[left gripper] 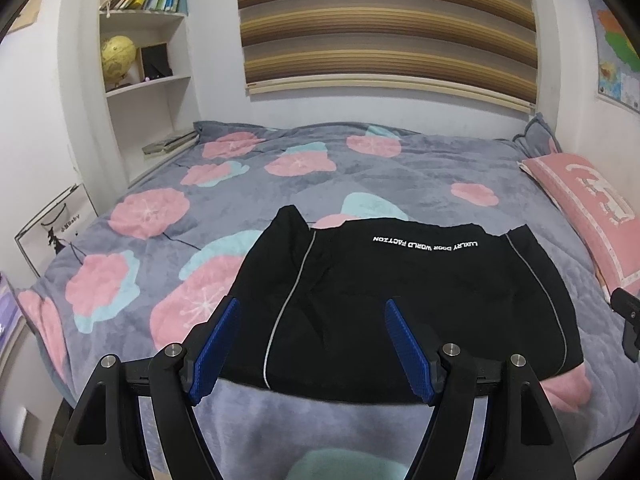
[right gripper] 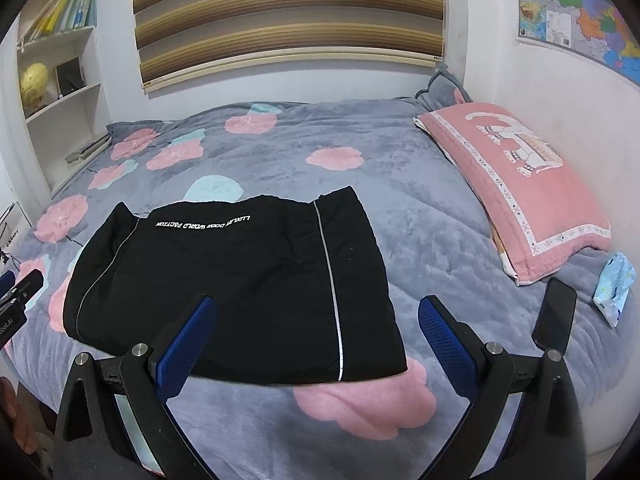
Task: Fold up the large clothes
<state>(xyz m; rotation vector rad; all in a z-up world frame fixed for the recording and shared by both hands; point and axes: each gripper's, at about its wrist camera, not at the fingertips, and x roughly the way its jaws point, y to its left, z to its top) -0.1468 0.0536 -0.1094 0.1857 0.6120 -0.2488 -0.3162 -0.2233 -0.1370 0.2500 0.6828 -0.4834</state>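
Lying folded, black garment (right gripper: pixel 236 292) with open blanket (right gripper: pixel 432 216) all round.

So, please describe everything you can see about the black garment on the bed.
The black garment is already folded into a rough rectangle and lies flat on the grey floral blanket. Its cloth looks smooth and thin, with soft creases. Two pale piping lines run from the near edge to the far edge, one toward each side. White letters, upside down from here, cross it near the far edge. A small corner sticks out at the far left. Neither the left gripper nor the right gripper touches it; both are open.
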